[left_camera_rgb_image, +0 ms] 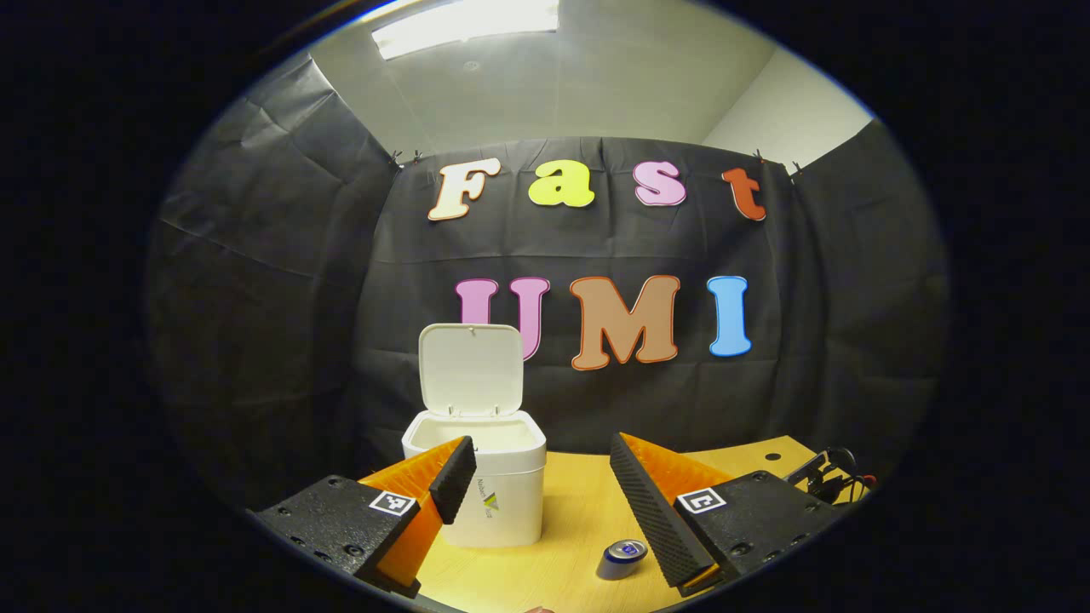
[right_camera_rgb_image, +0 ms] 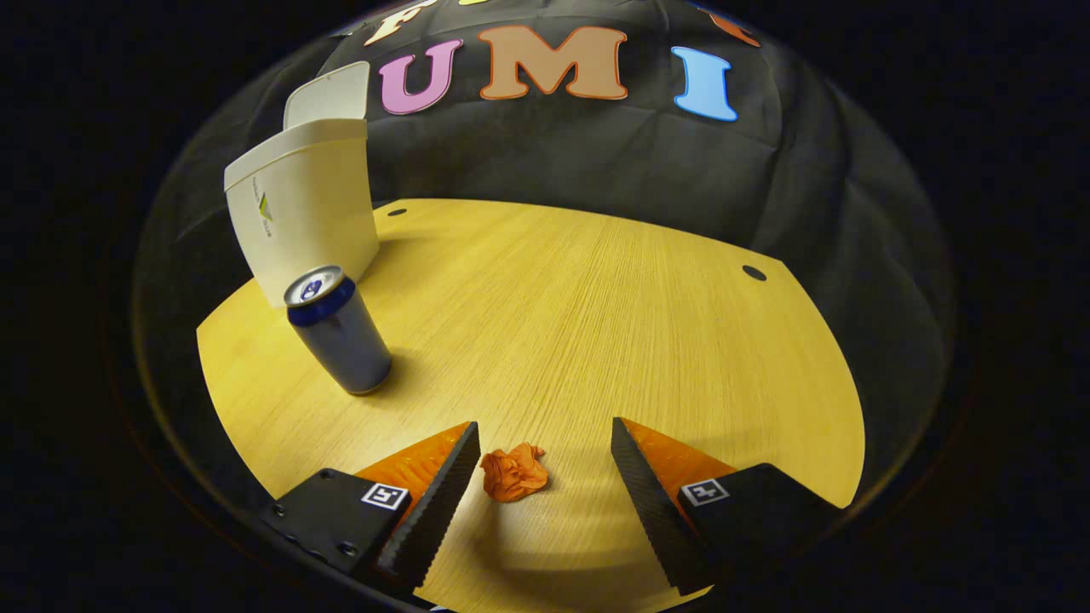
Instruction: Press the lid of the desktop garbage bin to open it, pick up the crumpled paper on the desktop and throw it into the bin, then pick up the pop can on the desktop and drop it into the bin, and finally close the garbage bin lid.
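A white desktop bin point(left_camera_rgb_image: 490, 494) stands on the wooden table with its lid point(left_camera_rgb_image: 470, 369) tipped up and open. My left gripper point(left_camera_rgb_image: 542, 468) hangs open above the table, just in front of the bin, with nothing between its fingers. A blue pop can point(left_camera_rgb_image: 622, 558) stands below it. In the right gripper view the bin point(right_camera_rgb_image: 306, 204) is at the far left and the can point(right_camera_rgb_image: 338, 329) stands upright in front of it. A crumpled orange paper point(right_camera_rgb_image: 513, 473) lies on the table between the spread fingers of my open right gripper point(right_camera_rgb_image: 545, 438), nearer its left finger point(right_camera_rgb_image: 434, 502).
The round wooden table point(right_camera_rgb_image: 596, 298) has two small dark holes near its far edge, one point(right_camera_rgb_image: 754, 272) at the right. Some cables and clips point(left_camera_rgb_image: 830, 477) lie at the table's far right corner. Black cloth walls close in the back and sides.
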`<state>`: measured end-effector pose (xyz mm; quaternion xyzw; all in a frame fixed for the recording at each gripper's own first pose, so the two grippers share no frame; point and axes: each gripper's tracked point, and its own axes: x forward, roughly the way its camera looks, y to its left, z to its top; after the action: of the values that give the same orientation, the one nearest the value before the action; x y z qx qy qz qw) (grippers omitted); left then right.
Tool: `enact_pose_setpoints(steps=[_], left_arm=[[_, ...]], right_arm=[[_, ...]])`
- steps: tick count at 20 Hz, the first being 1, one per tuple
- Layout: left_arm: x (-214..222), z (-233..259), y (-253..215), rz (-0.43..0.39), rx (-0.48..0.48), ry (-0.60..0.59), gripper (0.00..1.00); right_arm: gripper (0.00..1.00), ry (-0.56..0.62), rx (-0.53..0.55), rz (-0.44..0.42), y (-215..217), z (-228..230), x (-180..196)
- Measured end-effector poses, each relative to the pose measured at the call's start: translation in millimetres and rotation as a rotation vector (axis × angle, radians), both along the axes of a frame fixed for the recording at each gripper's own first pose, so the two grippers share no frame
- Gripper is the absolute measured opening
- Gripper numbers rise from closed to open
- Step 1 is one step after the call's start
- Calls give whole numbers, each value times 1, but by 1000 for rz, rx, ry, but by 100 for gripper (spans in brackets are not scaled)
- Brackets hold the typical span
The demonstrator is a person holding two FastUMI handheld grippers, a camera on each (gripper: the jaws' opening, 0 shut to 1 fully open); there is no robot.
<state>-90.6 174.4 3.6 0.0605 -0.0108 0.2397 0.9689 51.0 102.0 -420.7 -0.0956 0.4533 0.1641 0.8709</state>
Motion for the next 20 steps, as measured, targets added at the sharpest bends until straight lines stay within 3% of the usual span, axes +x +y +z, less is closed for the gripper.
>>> enact_pose_setpoints(steps=[5, 6, 7, 9, 10, 14, 17, 18, 20], left_arm=[[-4, -8, 0, 25, -7, 32, 95], [-4, -8, -1, 26, -5, 35, 95], [-3, -9, -2, 26, -3, 37, 95], [-2, -9, -5, 24, 3, 43, 95], [-1, -10, -7, 23, 4, 47, 95], [6, -13, -19, 15, 4, 51, 95], [13, -17, -31, 11, 4, 57, 95], [15, -18, -36, 10, 6, 58, 95], [20, -22, -41, 20, 16, 66, 95]], right_arm=[[100, 69, -14, 45, 5, -23, -13], [92, 88, -20, 60, 6, -27, -17], [89, 89, -7, 69, 9, -29, -19], [72, 92, 21, 83, 8, -27, -23], [56, 82, 25, 94, 9, -28, -23], [27, 96, 69, 96, 8, -29, -24], [21, 100, 78, 118, 9, -28, -25], [14, 96, 81, 128, 9, -27, -25], [14, 92, 92, 145, 9, -26, -25]])
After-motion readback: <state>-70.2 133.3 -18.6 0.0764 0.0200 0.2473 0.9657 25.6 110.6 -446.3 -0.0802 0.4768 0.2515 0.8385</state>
